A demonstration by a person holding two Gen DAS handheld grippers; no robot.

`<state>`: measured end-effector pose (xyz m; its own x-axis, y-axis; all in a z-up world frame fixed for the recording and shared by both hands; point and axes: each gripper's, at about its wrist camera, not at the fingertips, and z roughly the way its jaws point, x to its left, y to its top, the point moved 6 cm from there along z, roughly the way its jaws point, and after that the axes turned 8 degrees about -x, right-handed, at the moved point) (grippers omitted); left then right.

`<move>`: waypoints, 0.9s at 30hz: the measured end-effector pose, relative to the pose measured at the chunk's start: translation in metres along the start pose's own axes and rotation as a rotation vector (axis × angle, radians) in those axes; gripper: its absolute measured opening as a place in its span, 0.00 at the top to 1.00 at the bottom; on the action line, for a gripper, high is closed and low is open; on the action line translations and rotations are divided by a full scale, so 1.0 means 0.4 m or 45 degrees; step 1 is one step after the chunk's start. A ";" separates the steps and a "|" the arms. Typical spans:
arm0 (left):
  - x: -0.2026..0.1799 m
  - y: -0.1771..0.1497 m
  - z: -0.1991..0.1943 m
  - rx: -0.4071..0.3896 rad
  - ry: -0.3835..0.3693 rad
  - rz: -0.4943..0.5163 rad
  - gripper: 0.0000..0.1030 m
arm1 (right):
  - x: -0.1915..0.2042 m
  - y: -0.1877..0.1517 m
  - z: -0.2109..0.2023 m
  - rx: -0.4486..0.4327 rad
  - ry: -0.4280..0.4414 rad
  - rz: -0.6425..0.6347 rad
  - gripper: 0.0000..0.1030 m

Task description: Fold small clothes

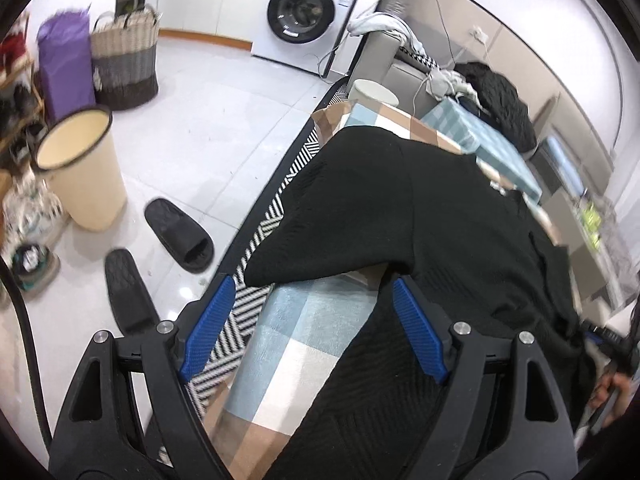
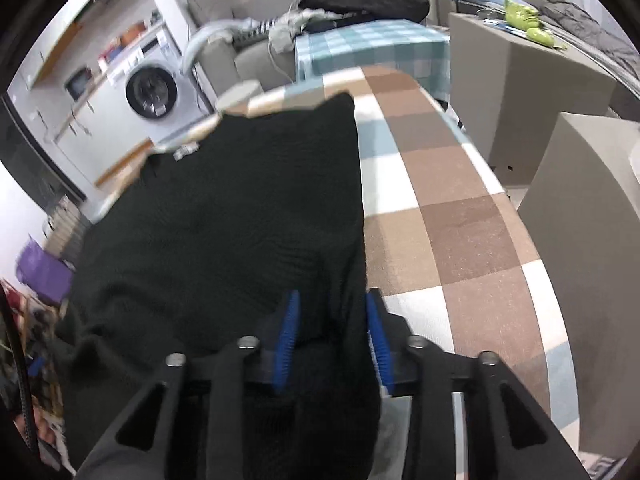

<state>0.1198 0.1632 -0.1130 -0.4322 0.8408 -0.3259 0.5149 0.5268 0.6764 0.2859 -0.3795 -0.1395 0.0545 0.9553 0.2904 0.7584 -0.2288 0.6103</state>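
The soft, limp black knit garment (image 2: 224, 216) is draping over the checked table (image 2: 460, 216), likely light and best pinched along a hem, with the right gripper (image 2: 334, 336) closing around its near edge and the left gripper (image 1: 310, 328) hovering spread and empty.

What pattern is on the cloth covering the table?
Big checks of brown, pale blue and white on the tablecloth, clearest in the right wrist view.

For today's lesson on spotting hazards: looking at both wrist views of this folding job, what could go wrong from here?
1. The right gripper has only the edge of the black knitted garment between its pads; the fabric may slip out.
2. The left gripper is open over the checked tablecloth; it might pinch that instead.
3. The garment overhangs the table's edge and could slide off.
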 end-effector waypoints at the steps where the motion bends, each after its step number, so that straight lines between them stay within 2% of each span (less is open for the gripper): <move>1: 0.013 0.000 0.002 0.016 -0.024 -0.042 0.23 | 0.004 0.000 -0.015 -0.016 0.010 0.011 0.62; 2: 0.025 0.000 0.006 0.031 -0.054 -0.084 0.24 | 0.008 -0.003 -0.028 -0.028 0.019 0.022 0.59; 4: 0.039 -0.005 0.019 0.081 -0.147 -0.202 0.33 | 0.014 -0.009 -0.053 -0.052 0.039 0.057 0.56; 7: 0.057 -0.014 0.061 0.171 -0.290 -0.388 0.33 | 0.029 -0.025 -0.071 -0.061 0.064 0.082 0.55; 9: 0.065 -0.016 0.086 0.192 -0.349 -0.470 0.33 | 0.038 -0.033 -0.075 -0.059 0.077 0.091 0.55; 14: 0.086 -0.012 0.154 0.202 -0.371 -0.603 0.35 | 0.039 -0.045 -0.072 -0.054 0.089 0.121 0.54; 17: 0.090 0.007 0.186 0.176 -0.317 -0.610 0.36 | 0.041 -0.052 -0.070 -0.051 0.095 0.119 0.54; 18: 0.089 0.011 0.193 0.168 -0.294 -0.599 0.44 | 0.042 -0.053 -0.071 -0.053 0.100 0.119 0.54; 19: 0.088 0.013 0.205 0.171 -0.251 -0.579 0.56 | 0.042 -0.054 -0.072 -0.054 0.101 0.121 0.54; 20: 0.089 0.014 0.217 0.181 -0.215 -0.565 0.61 | 0.042 -0.055 -0.072 -0.054 0.104 0.124 0.54; 22: 0.094 0.016 0.240 0.191 -0.180 -0.562 0.80 | 0.041 -0.057 -0.074 -0.056 0.108 0.127 0.54; 25: 0.095 0.019 0.257 0.171 -0.129 -0.550 0.96 | 0.038 -0.058 -0.080 -0.065 0.114 0.126 0.54; 27: 0.085 0.032 0.247 0.113 -0.109 -0.527 0.97 | 0.032 -0.061 -0.081 -0.062 0.118 0.135 0.54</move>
<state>0.1849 0.2110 -0.1806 -0.5543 0.5618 -0.6141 0.3742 0.8273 0.4190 0.2471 -0.3678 -0.1268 0.0704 0.9045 0.4205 0.7190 -0.3382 0.6071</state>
